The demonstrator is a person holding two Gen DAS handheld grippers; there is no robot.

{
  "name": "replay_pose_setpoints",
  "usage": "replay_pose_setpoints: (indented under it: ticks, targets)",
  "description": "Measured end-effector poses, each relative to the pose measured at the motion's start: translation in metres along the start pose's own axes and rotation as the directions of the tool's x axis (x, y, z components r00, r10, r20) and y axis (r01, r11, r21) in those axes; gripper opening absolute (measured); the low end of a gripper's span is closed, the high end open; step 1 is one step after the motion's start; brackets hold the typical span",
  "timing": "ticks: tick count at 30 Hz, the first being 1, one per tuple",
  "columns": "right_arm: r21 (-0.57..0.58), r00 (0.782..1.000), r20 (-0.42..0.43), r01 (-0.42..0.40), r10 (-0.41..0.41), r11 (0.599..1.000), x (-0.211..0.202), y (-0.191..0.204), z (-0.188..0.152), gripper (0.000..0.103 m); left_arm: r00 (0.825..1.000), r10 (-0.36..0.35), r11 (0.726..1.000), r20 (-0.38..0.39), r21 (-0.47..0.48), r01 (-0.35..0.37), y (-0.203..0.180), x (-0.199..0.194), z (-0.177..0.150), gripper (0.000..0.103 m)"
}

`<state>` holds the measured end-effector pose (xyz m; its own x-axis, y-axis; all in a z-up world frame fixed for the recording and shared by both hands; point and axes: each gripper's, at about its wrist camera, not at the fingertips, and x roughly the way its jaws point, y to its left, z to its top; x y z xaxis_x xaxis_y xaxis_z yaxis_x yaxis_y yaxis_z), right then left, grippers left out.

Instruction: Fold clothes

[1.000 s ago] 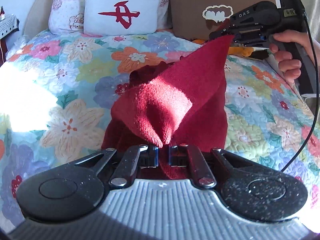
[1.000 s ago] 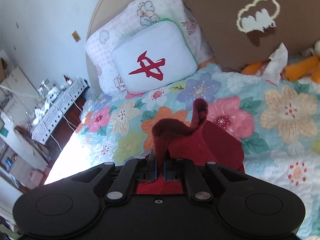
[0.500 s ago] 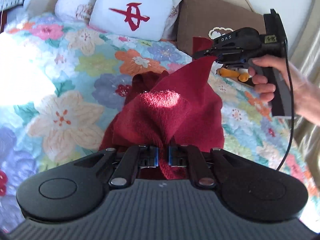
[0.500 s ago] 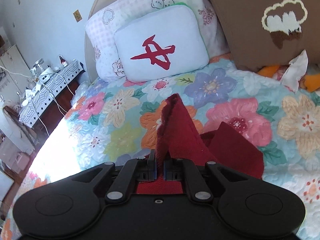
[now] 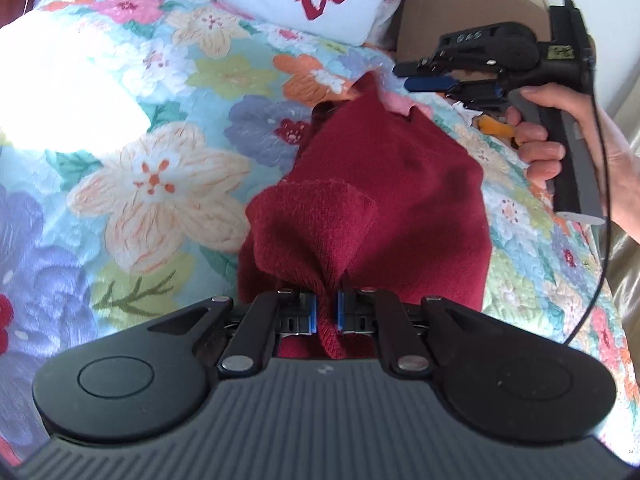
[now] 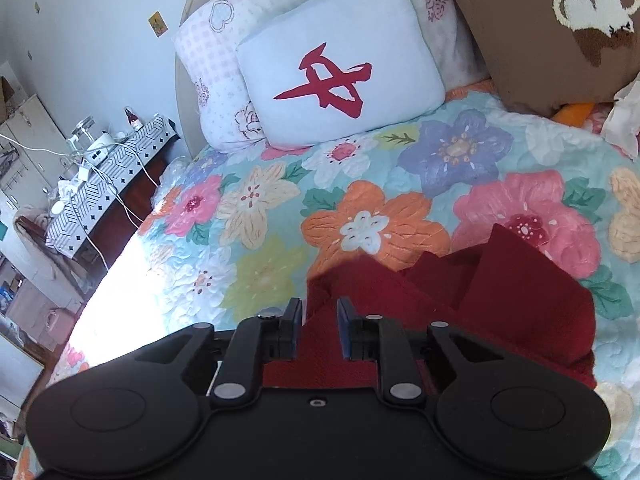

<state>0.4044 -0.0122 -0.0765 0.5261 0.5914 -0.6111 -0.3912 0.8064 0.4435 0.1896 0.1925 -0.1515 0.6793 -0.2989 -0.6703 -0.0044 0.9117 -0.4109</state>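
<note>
Released a half-second ago, the far corner of the dark red knit garment (image 5: 404,184) has dropped from the right gripper (image 6: 318,326) and now lies slack on the floral quilt (image 5: 160,184), where moments before it was drawn up in a taut peak between the two tools. Seen from the left side, the right gripper hangs above the bed in the person's hand (image 5: 544,140), its jaws parted with a clear gap and nothing between them, the cloth lying below. The left gripper (image 5: 325,318) has its blue pads pressed close on a bunched fold of the knit at the near edge, that end raised and puckered. Behind, a white cushion with a red character (image 6: 340,76) and a brown cushion (image 6: 552,32) lean at the headboard. With only one end held, the fold looks unfinished: any pull from the left could drag the loose layers out of line, and the thick knit, bunched in the grip, may slump unevenly or crease when set down.
</note>
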Motion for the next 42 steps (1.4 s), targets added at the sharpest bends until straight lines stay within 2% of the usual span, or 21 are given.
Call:
replay_pose_setpoints:
  ticks: [3, 7, 9, 13, 16, 19, 22, 27, 33, 36, 37, 42]
  targets:
    - [0.035, 0.999, 0.019, -0.031, 0.03, 0.999, -0.012, -0.002, -0.008, 0.037, 1.0, 0.005, 1.0, -0.012, -0.011, -0.006, 0.002, 0.001, 0.0, 0.009]
    - [0.122, 0.998, 0.022, -0.062, 0.059, 0.991, -0.04, -0.008, -0.029, 0.042, 0.999, 0.015, 0.999, -0.05, -0.04, -0.017, 0.002, -0.004, 0.003, 0.009]
    - [0.107, 0.998, 0.016, -0.057, 0.056, 0.993, -0.058, -0.006, -0.047, 0.046, 0.999, -0.014, 0.997, -0.045, -0.075, 0.01, 0.003, -0.013, 0.006, 0.009]
    - [0.056, 0.998, -0.018, -0.054, 0.055, 0.997, -0.086, -0.001, -0.089, 0.05, 0.999, -0.03, 0.996, -0.028, -0.084, 0.027, 0.005, -0.021, 0.009, 0.009]
    - [0.036, 0.994, -0.087, -0.068, 0.071, 0.997, -0.09, 0.003, -0.12, 0.05, 0.998, -0.004, 0.996, -0.064, -0.09, -0.002, 0.009, -0.01, 0.004, 0.01]
    - [-0.005, 0.992, -0.113, -0.05, 0.049, 0.999, -0.09, 0.008, -0.145, 0.05, 0.993, 0.033, 0.994, -0.117, -0.103, -0.045, 0.014, 0.005, -0.006, 0.011]
    - [0.028, 0.989, -0.134, -0.057, 0.06, 0.998, -0.089, 0.003, -0.162, 0.05, 0.994, 0.025, 0.994, -0.103, -0.107, -0.036, 0.014, -0.003, -0.005, 0.011]
    - [0.077, 0.983, -0.173, -0.049, 0.061, 0.996, -0.091, -0.006, -0.177, 0.053, 0.994, 0.023, 0.991, -0.102, -0.13, -0.037, 0.02, -0.014, 0.005, 0.013]
    - [0.087, 0.968, -0.24, -0.058, 0.078, 0.994, -0.093, -0.003, -0.197, 0.062, 0.986, 0.08, 0.984, -0.147, -0.144, -0.101, 0.03, -0.02, 0.003, 0.014]
    - [0.063, 0.962, -0.262, -0.06, 0.075, 0.996, -0.091, 0.001, -0.207, 0.064, 0.981, 0.11, 0.979, -0.163, -0.15, -0.135, 0.034, -0.025, -0.001, 0.03]
    - [0.064, 0.961, -0.266, -0.055, 0.07, 0.996, -0.09, 0.001, -0.209, 0.065, 0.98, 0.1, 0.978, -0.173, -0.162, -0.129, 0.037, -0.026, -0.005, 0.034]
    - [0.151, 0.948, -0.3, -0.064, 0.107, 0.987, -0.093, -0.006, -0.212, 0.067, 0.978, 0.009, 0.972, -0.208, -0.23, -0.058, 0.042, -0.022, -0.021, 0.034]
